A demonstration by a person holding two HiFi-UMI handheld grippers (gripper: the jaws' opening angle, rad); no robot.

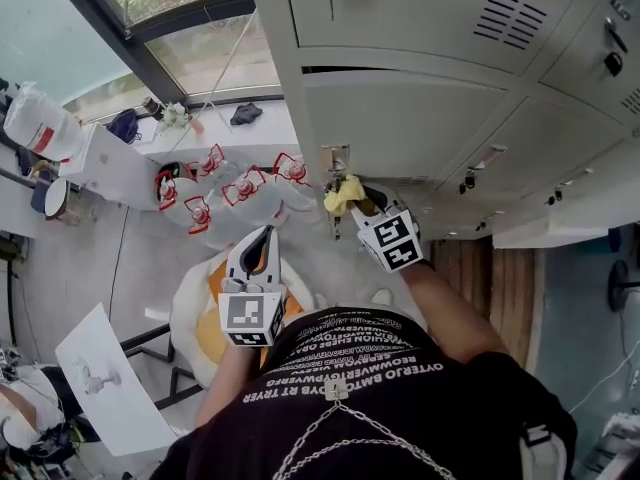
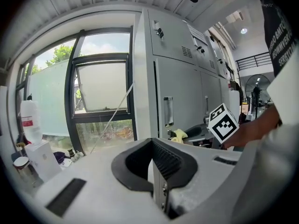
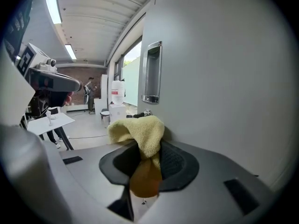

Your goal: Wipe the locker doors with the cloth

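Noted black printed shirt [image 1: 400, 388] nearest the head camera, directly behind both grippers. Found right gripper [image 3: 148, 158] clamped on a bunched yellow terry cloth [image 3: 139, 129], with an orange-toned fold pinched between the ribbed black pads [image 3: 174, 160] and the yellow pile mushrooming above and ahead of the jaw tips. Located that cloth just ahead of the right gripper, close against the pale grey metal locker door [image 3: 224, 78] and below a recessed chrome handle [image 3: 153, 73] set up and ahead of the jaws; could not confirm actual contact with the door face. Found left gripper [image 2: 152, 161] fully closed on nothing, held low and well to the left of the right gripper, away from the lockers, pointed toward a dark-framed window [image 2: 100, 92].

Judged the step in hand as bringing the cloth to the door near the handle, at or just before a wiping stroke. Judged the next move to need the cloth pressed flat to the panel and swept across it, steering round the handle recess, with a firm grip against drag. Rated the cloth soft, thick and dry-looking, bunched rather than spread, so offering only a small wiping face.
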